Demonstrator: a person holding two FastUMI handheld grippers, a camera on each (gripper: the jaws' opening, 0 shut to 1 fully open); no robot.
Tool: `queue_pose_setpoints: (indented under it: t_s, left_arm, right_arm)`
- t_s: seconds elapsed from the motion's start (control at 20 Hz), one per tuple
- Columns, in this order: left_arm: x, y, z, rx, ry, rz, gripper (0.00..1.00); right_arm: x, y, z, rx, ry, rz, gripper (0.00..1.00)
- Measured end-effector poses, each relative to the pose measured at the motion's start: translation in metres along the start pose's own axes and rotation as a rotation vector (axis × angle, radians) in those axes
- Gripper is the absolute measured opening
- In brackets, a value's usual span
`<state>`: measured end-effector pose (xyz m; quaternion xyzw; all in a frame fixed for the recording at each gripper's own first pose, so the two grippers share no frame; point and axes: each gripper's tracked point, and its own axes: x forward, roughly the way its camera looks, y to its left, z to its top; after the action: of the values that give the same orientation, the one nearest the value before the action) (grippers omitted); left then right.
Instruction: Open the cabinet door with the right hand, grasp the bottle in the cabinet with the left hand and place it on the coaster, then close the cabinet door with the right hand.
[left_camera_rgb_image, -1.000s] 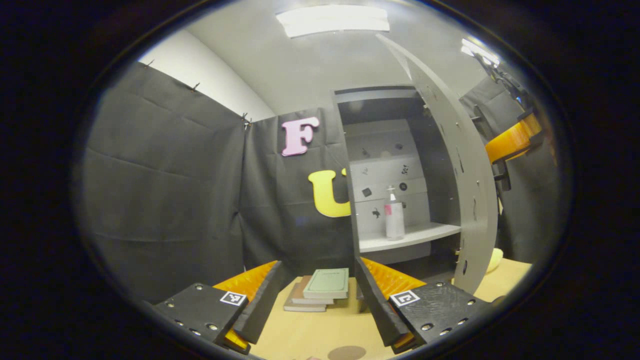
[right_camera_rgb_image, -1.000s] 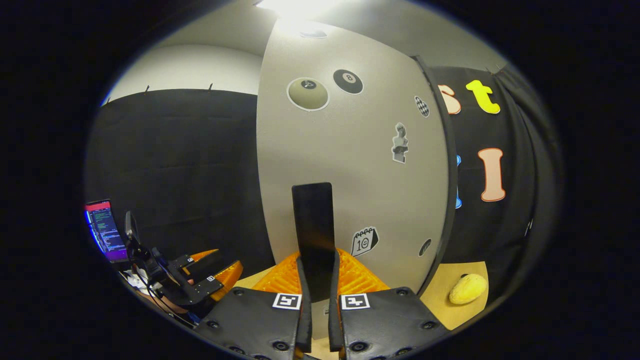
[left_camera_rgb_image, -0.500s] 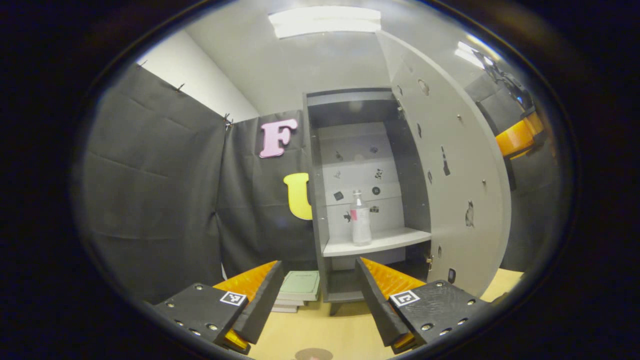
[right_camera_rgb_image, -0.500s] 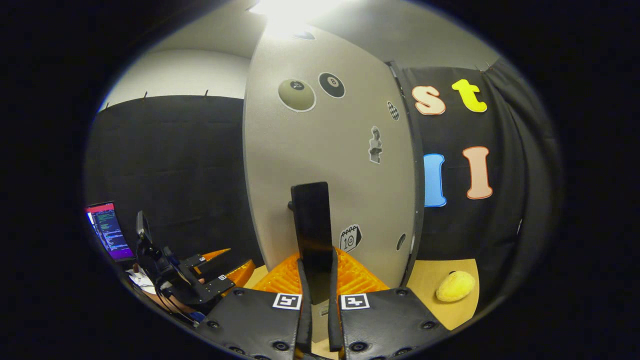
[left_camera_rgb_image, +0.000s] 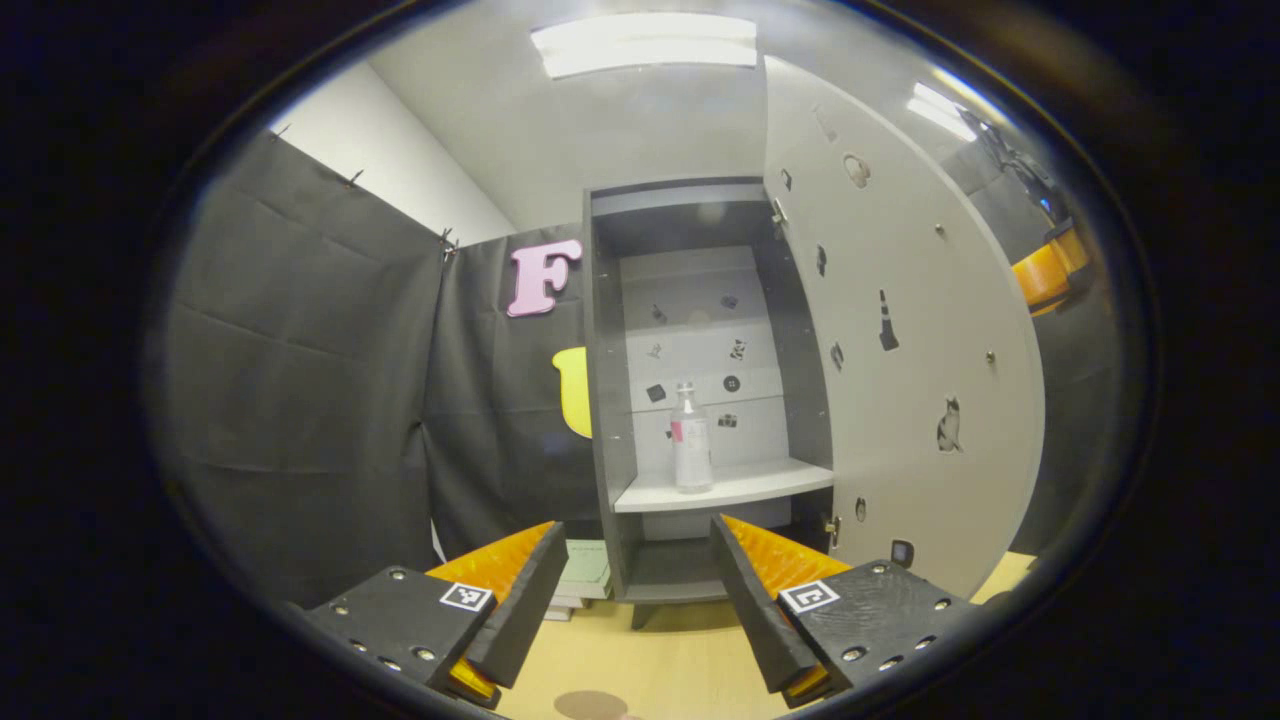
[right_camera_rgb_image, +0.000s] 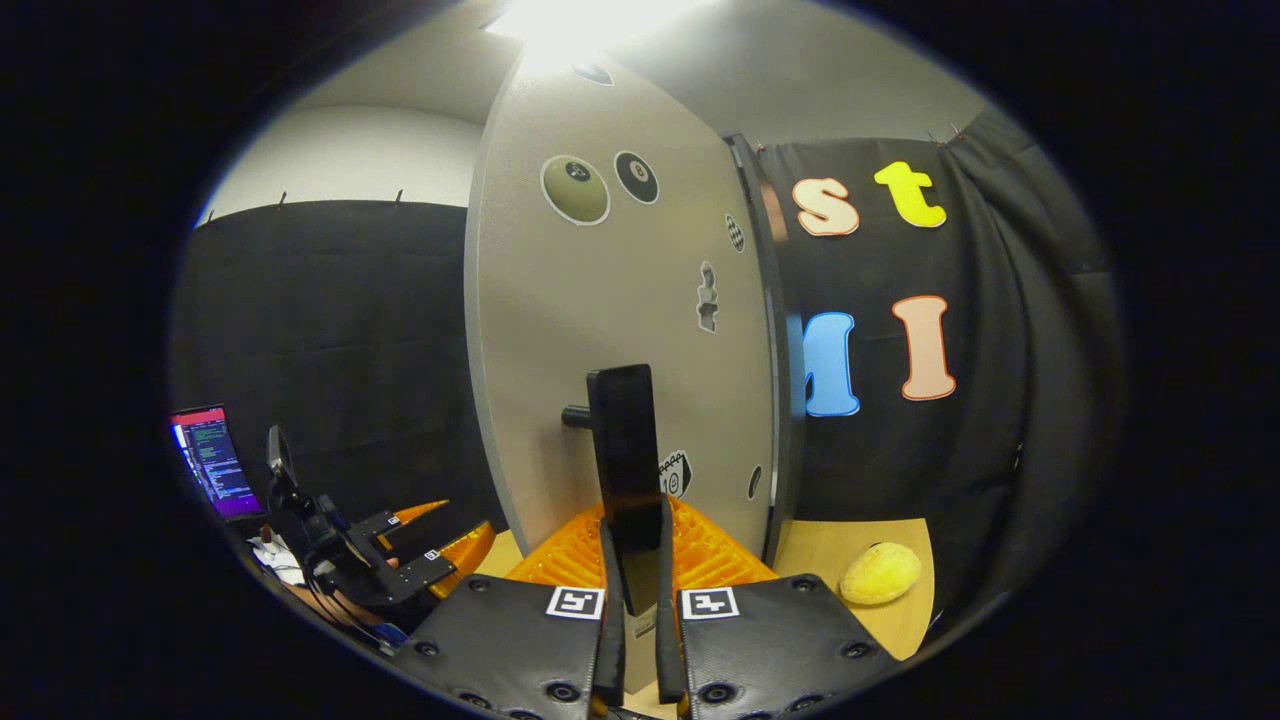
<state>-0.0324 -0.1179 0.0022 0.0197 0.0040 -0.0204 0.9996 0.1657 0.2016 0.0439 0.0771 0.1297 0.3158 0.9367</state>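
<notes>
Our right gripper (right_camera_rgb_image: 632, 640) clamps the grey cabinet door's black handle (right_camera_rgb_image: 625, 465); our left gripper (left_camera_rgb_image: 632, 600), fingers apart, faces the clear bottle (left_camera_rgb_image: 690, 440) mid-frame.

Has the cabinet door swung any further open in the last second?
Yes. In the left gripper view the cabinet door has swung farther out from the cabinet frame, uncovering more of the shelf behind the bottle.

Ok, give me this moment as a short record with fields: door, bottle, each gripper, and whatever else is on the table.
cabinet door: swung open
door handle: clamped between the right gripper's fingers
bottle: upright on the cabinet shelf, untouched
left gripper: open, short of the cabinet, holding nothing
right gripper: shut on the door handle
coaster: on the table below the left gripper, bare
also on table: stacked books, yellow object
</notes>
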Motion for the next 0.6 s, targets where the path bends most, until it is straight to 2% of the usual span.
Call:
queue_pose_setpoints:
  t_s: [0.25,0.3,0.4,0.6]
  left_arm:
    - [-0.007,-0.017,0.007,0.014,-0.001,0.006,0.86]
    - [-0.006,-0.018,0.009,0.021,-0.002,0.01,0.88]
    - [-0.006,-0.023,0.014,0.038,-0.006,0.017,0.86]
    - [-0.009,-0.027,0.023,0.076,-0.013,0.028,0.86]
  right_arm:
    - [-0.001,-0.015,0.003,0.008,-0.039,-0.055,0.14]
    - [0.0,-0.014,0.005,0.02,-0.051,-0.051,0.14]
    - [0.005,-0.008,0.007,0.044,-0.065,-0.025,0.12]
    - [-0.001,-0.014,0.004,0.013,-0.073,-0.021,0.19]
